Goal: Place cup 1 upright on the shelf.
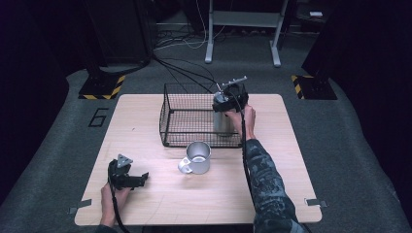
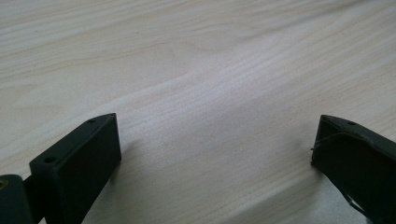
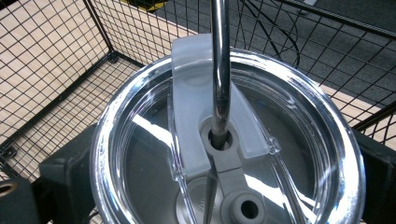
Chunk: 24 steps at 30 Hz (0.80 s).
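High view, from the left: the left gripper (image 1: 127, 177) rests on the table (image 1: 160, 204), jaws spread on nothing; a metal mug (image 1: 197, 158) stands mid-table before the wire basket (image 1: 167, 116); the right gripper (image 1: 224, 104) pinches a steel tumbler (image 1: 221, 122) inside the basket's right end. I'd keep it upright and clear of the mesh. Right gripper view adds the tumbler's clear lid (image 3: 299, 116) and metal straw (image 3: 219, 70).

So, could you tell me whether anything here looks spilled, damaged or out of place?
Nothing stands out. The tumbler with its metal straw stands upright in the wire basket, the mug is upright on the table, and no spill shows.
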Available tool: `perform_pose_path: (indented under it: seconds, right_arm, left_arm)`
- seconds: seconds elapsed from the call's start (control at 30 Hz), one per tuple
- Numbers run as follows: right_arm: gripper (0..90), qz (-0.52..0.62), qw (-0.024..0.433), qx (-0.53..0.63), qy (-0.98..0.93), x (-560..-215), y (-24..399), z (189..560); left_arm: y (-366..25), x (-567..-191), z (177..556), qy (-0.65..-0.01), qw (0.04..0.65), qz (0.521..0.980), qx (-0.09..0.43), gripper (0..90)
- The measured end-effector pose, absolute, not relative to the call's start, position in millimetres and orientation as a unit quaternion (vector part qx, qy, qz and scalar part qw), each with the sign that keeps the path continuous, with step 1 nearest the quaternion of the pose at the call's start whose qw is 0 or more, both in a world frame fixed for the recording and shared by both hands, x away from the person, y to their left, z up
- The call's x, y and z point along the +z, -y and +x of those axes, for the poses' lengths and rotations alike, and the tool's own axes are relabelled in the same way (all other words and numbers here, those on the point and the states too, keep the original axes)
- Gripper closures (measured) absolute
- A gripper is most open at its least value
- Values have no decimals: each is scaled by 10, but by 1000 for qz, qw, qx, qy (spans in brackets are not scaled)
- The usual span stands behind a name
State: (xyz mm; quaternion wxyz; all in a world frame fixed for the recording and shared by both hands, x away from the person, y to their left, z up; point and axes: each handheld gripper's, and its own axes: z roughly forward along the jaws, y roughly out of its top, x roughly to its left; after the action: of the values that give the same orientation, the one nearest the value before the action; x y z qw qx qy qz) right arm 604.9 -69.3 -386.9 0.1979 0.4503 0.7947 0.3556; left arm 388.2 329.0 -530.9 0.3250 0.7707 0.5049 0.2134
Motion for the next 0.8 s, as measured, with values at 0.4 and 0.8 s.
perform_pose_path:
  seconds: [0.4, 0.8]
  right_arm:
    - [28, 467, 169, 338, -800, -3835, 764, 6071]
    - [0, 461, 181, 373, -785, -3533, 832, 5901]
  left_arm:
    - [-3290, -5309, 3882, -505, 325, 771, 213, 11]
    - [-3290, -5309, 3882, -505, 325, 771, 213, 11]
